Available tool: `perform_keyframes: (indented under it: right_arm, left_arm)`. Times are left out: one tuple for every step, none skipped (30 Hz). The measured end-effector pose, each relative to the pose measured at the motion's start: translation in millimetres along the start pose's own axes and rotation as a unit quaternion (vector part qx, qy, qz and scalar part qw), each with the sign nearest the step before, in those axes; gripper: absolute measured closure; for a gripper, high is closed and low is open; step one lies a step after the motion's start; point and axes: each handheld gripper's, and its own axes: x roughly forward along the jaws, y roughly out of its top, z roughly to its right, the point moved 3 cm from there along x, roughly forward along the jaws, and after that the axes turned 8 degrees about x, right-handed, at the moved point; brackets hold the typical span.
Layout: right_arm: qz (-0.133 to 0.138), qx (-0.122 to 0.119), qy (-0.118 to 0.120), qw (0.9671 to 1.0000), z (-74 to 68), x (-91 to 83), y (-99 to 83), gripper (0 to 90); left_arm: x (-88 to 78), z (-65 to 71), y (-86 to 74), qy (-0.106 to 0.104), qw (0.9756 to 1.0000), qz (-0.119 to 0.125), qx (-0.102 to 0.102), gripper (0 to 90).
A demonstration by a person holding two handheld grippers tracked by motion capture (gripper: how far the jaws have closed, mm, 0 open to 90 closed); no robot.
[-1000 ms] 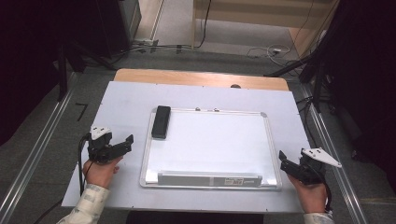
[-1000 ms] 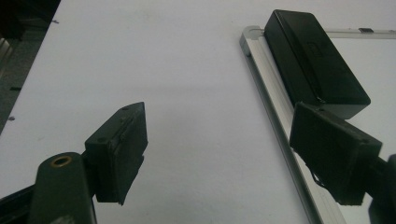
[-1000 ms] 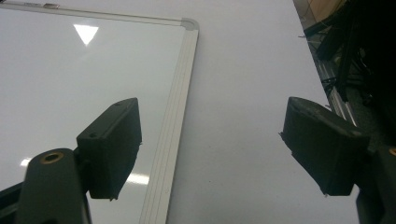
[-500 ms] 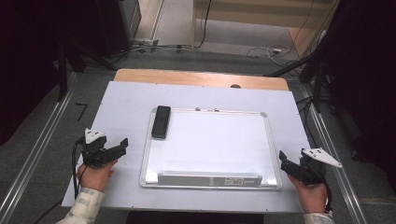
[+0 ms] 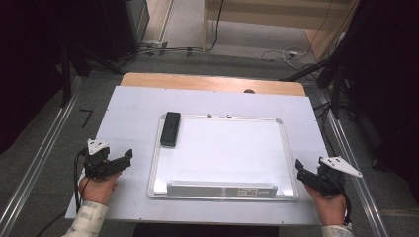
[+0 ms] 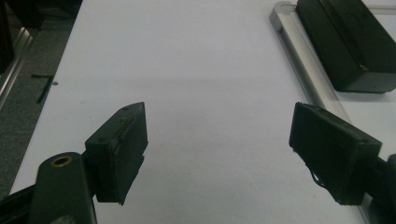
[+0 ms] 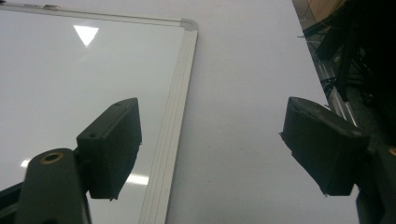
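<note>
No legible text, brand or no. anywhere. Only a small pale label w/ dark print on the grey tray strip along the near edge of the white rectangular whiteboard w/ silver metal frame, too small to read. A short black tape mark on the grey floor left of the table, not a letter or sign I can make out.
</note>
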Motion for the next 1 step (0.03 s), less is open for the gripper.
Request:
perform_keyframes:
  right_arm:
    - [0.000,0.000,0.001,1.0000,0.1,0.1,0.0,18.4]
  left_arm:
    - [1.0,-0.6,-0.9,0.004,1.0000,-0.001,-0.001,19.6]
